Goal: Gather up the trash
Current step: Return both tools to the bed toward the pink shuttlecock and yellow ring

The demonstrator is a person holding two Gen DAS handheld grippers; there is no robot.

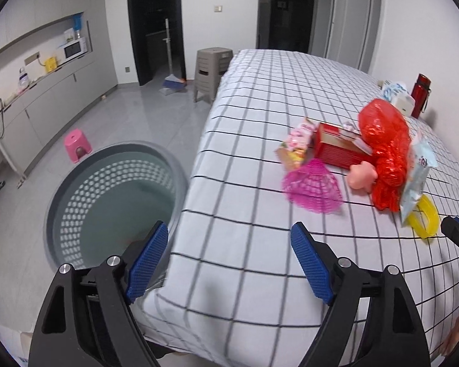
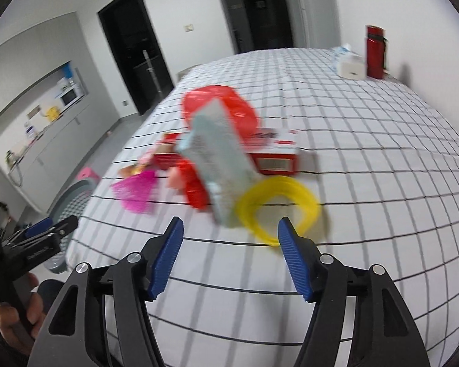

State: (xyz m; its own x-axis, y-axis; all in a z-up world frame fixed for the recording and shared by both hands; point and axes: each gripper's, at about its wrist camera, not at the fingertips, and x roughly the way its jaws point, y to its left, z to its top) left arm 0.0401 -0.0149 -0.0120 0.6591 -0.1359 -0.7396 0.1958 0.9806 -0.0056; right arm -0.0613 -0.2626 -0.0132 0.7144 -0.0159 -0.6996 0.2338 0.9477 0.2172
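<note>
A pile of trash lies on the checked tablecloth (image 1: 260, 140): a red plastic bag (image 1: 385, 140), a red box (image 1: 339, 150), a pink net (image 1: 313, 188), a pink snack packet (image 1: 296, 142), a pale blue wrapper (image 1: 417, 172), a yellow ring (image 1: 425, 215) and a pink toy (image 1: 362, 176). My left gripper (image 1: 229, 260) is open and empty over the table's near left edge, beside the grey perforated bin (image 1: 113, 195) on the floor. My right gripper (image 2: 228, 255) is open and empty, just short of the pale blue wrapper (image 2: 220, 165) and yellow ring (image 2: 278, 205).
A red bottle (image 2: 375, 52) and a white box (image 2: 350, 67) stand at the table's far right. A grey stool (image 1: 212, 72), a pink stool (image 1: 76, 143) and a broom (image 1: 171, 76) are on the floor. A counter (image 1: 30, 91) runs along the left wall.
</note>
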